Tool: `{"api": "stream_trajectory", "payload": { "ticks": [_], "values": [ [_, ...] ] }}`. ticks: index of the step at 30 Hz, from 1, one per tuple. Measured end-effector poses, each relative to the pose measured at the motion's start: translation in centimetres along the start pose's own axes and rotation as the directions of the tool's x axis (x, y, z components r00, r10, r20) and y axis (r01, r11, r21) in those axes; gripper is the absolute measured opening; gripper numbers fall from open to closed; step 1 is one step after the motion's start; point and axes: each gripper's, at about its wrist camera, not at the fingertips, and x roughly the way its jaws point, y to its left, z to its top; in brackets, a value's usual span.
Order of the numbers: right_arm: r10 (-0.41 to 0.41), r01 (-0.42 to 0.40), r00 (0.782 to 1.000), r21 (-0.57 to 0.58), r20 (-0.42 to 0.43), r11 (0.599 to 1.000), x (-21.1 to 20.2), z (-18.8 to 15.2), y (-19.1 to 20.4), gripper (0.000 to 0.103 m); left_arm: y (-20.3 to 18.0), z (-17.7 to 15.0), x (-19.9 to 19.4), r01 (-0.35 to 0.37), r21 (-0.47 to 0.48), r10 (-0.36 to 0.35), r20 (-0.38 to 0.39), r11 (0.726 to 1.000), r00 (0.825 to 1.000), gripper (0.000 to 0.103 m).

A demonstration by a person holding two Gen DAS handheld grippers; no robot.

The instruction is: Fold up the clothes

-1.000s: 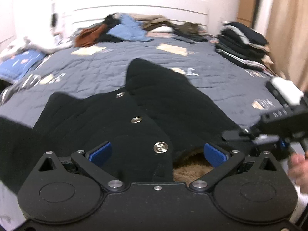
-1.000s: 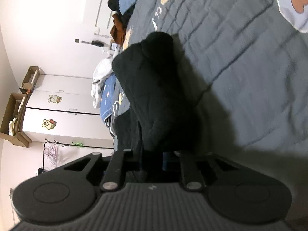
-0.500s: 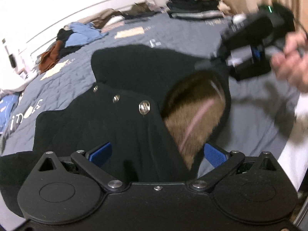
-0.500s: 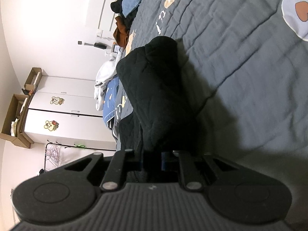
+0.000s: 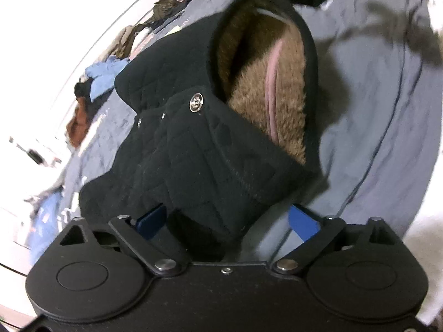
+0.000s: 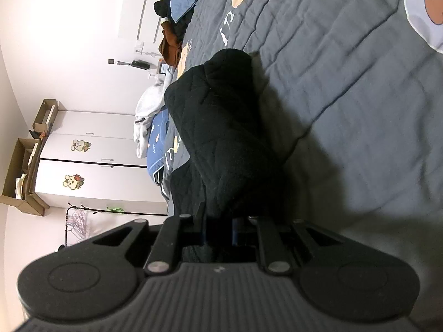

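**Jacket runs straight out from both grippers, up the bed toward the headboard**

So here's how it sits. The black quilted jacket is on the grey bed quilt, and both grippers are at the near end of it. The long axis of the jacket runs away from them toward the headboard end, where the pile of unfolded clothes is.

Left gripper: blue pads spread wide apart, with a bunched fold of the jacket sitting between them. The fabric touches or hides the left pad, but the right pad stands clear of it, so I'd say it's straddling the cloth, not pinching it. Just ahead is the snap-button placket, and off to its right the neck gapes open showing the brown fleece lining.

Right gripper: fingers drawn close together, and the black jacket runs right down into the gap. Looks clamped on an edge of it, with the cloth rising off the quilt in a ridge.

My guess is the right side has the hold and the left is the one that needs to close before anything gets lifted or folded lengthwise. Can't tell how many folds are already in it, the thing's pretty bunched up.
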Motion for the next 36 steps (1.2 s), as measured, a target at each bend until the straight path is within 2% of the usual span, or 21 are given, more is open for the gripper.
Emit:
{"api": "stream_trajectory", "payload": {
  "ticks": [1,3,4,6,9,15,19,20,24,30,33,36],
  "values": [
    [0.0,0.0,1.0,-0.001,0.0,1.0,0.0,0.0,0.0,0.016,-0.2,0.1,0.3,-0.009,0.012,0.009,-0.001,1.0,1.0,0.089],
    [0.001,-0.001,1.0,0.001,-0.001,1.0,0.0,0.0,0.0,0.016,0.0,0.6,0.4,0.006,-0.018,-0.006,0.017,1.0,1.0,0.069],
    [0.002,-0.002,1.0,0.001,-0.001,1.0,0.0,0.0,0.0,0.016,0.2,0.8,0.4,0.025,-0.037,-0.024,0.025,0.999,0.999,0.062],
    [0.005,-0.005,1.0,0.005,0.0,1.0,0.0,0.1,-0.1,0.016,0.7,1.0,0.4,0.06,-0.078,-0.058,0.037,0.995,0.998,0.037],
    [0.003,-0.003,1.0,0.003,0.002,1.0,0.0,0.2,-0.2,0.016,1.7,0.9,0.3,0.083,-0.144,-0.075,0.057,0.986,0.996,0.018],
    [0.021,-0.02,1.0,-0.005,0.023,1.0,-0.2,0.5,0.1,0.016,3.7,0.9,-1.2,0.17,-0.289,-0.137,0.132,0.942,0.982,0.013],
    [0.039,-0.038,0.998,-0.016,0.056,0.999,-0.8,1.2,0.6,0.016,4.2,1.2,-2.2,0.26,-0.334,-0.199,0.208,0.906,0.958,0.013],
    [0.043,-0.042,0.997,-0.021,0.065,0.999,-1.0,1.4,0.8,0.016,4.3,1.4,-2.5,0.286,-0.343,-0.216,0.228,0.895,0.949,0.013],
    [0.052,-0.047,0.993,-0.05,0.106,0.998,-1.9,2.6,1.5,0.016,3.8,2.5,-3.5,0.41,-0.337,-0.302,0.329,0.848,0.895,0.013],
    [0.061,-0.048,0.986,-0.085,0.155,0.995,-3.3,4.5,2.2,0.016,2.5,4.4,-2.8,0.532,-0.328,-0.395,0.401,0.781,0.826,0.013],
    [0.042,-0.021,0.987,-0.133,0.158,0.991,-3.4,5.2,2.8,0.016,1.8,5.2,-1.7,0.559,-0.341,-0.424,0.396,0.756,0.815,0.013],
    [-0.02,0.054,0.986,-0.2,0.168,0.978,-3.3,5.4,3.3,0.019,1.1,5.9,-0.3,0.532,-0.358,-0.422,0.344,0.767,0.839,0.014]
  ]
}}
